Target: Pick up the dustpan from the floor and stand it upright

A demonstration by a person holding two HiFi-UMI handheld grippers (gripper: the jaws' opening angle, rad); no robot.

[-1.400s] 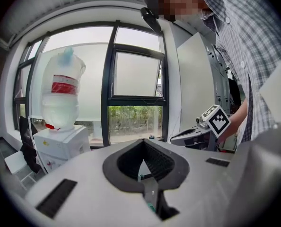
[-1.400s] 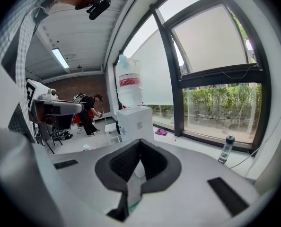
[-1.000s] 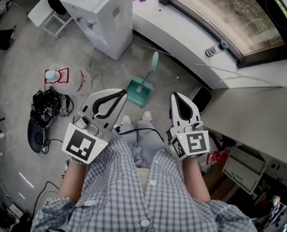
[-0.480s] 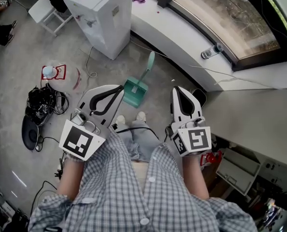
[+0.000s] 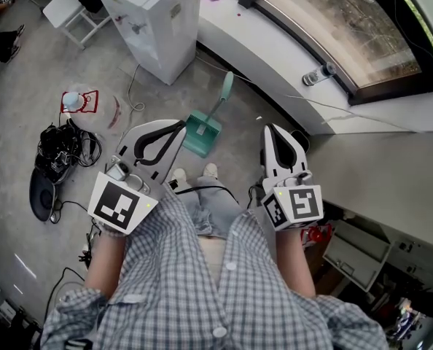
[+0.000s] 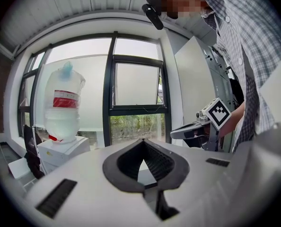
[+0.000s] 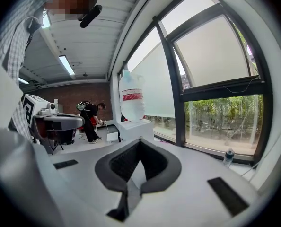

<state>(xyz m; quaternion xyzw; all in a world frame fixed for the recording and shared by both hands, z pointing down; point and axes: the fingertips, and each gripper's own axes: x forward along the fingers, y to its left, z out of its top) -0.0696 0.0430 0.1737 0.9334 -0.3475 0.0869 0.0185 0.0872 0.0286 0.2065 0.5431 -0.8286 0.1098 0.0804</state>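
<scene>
The green dustpan [image 5: 202, 134] lies flat on the grey floor just ahead of the person's shoes, its pale handle [image 5: 227, 87] pointing toward the window wall. My left gripper [image 5: 181, 126] hangs shut at waist height, left of the pan and well above it, with nothing held. My right gripper [image 5: 270, 129] is shut and empty, to the pan's right. In the left gripper view the left gripper [image 6: 143, 141] has its pads meeting at the tips, and the right gripper [image 7: 139, 141] shows the same in its own view. Neither gripper view shows the dustpan.
A white water dispenser [image 5: 155, 22] stands at the back left, with a clear water jug [image 5: 92, 111] and a tangle of black cables [image 5: 66, 153] on the floor to its left. The white window ledge [image 5: 275, 58] carries a small bottle [image 5: 316, 74]. Shelving crowds the right.
The right gripper has risen slightly and the picture has shifted with the head. The dustpan still lies on the floor and both jaws stay shut.
</scene>
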